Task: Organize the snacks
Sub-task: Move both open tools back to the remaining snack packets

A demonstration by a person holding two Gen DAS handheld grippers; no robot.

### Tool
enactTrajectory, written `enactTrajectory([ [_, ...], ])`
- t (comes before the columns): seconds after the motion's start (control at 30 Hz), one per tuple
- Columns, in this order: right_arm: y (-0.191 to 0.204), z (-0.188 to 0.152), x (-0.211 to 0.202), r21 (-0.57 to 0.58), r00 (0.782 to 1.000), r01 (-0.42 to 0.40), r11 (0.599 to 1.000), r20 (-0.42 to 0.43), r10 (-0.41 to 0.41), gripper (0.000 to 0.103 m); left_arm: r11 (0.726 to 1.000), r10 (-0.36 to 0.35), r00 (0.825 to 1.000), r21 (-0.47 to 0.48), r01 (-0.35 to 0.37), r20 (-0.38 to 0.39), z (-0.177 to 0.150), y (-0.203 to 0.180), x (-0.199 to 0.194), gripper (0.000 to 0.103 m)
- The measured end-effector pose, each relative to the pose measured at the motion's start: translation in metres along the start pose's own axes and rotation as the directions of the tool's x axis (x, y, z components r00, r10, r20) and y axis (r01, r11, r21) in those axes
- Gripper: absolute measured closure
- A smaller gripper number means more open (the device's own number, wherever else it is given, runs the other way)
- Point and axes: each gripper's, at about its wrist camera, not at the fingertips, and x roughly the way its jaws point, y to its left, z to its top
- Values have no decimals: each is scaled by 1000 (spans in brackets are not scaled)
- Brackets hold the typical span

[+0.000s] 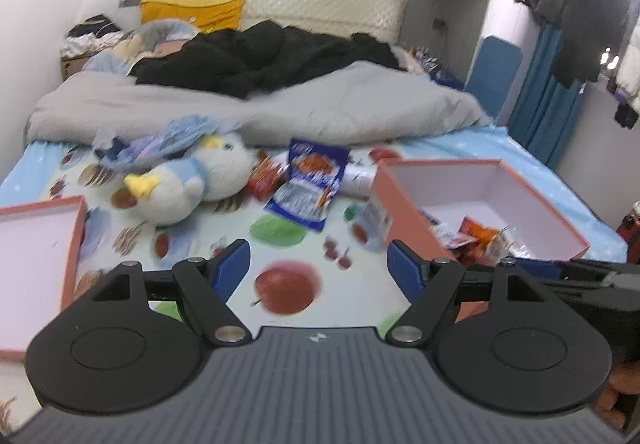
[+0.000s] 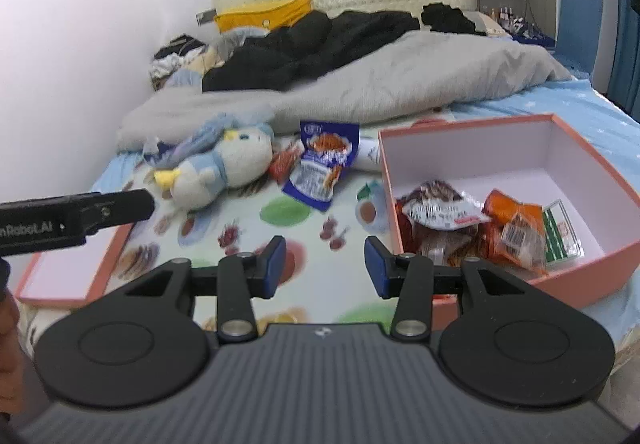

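Observation:
A pink box (image 2: 592, 272) sits on the bed at the right, with several snack packets (image 2: 480, 228) in its near corner; the left wrist view shows the same pink box (image 1: 404, 212). On the fruit-print sheet a blue snack bag (image 1: 308, 184) (image 2: 324, 168) lies past a small red packet (image 1: 264, 176) (image 2: 282, 164). My left gripper (image 1: 318, 268) hovers open over the sheet, empty. My right gripper (image 2: 325, 264) is open too, nothing between its blue pads, just left of the box's near corner.
The box's pink lid (image 1: 36, 256) (image 2: 76, 276) lies at the left. A penguin plush (image 1: 180, 184) (image 2: 216, 168) rests left of the snacks. A grey duvet (image 1: 280, 108) and black clothes (image 1: 256, 56) fill the far bed. The left tool's body (image 2: 72, 220) crosses the right view.

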Motion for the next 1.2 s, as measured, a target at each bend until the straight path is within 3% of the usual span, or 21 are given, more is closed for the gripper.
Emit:
enactTrajectory([
  [0.3, 2, -1, 14, 34, 999, -52, 998, -6, 52, 55, 998, 32, 998, -46, -34, -45, -14, 27, 21, 23],
  [0.43, 2, 5, 26, 48, 997, -80, 996, -8, 81, 17, 997, 31, 996, -64, -36, -80, -12, 39, 45, 21],
  [0.47, 3, 7, 29, 43, 996, -86, 995, -8, 86, 15, 997, 32, 996, -70, -38, -85, -11, 43, 52, 21],
  [0.73, 2, 38, 77, 100, 991, -126, 987, -34, 130, 10, 998, 35, 993, -54, -42, -117, 5, 67, 112, 21],
  [1.07, 7, 68, 162, 99, 988, -116, 988, -88, 125, 10, 1000, 21, 989, -2, -21, -148, 27, 87, 223, 23],
  [1.2, 6, 75, 201, 144, 983, -103, 984, -135, 122, 10, 999, 22, 988, 47, -15, -154, 33, 90, 264, 32],
])
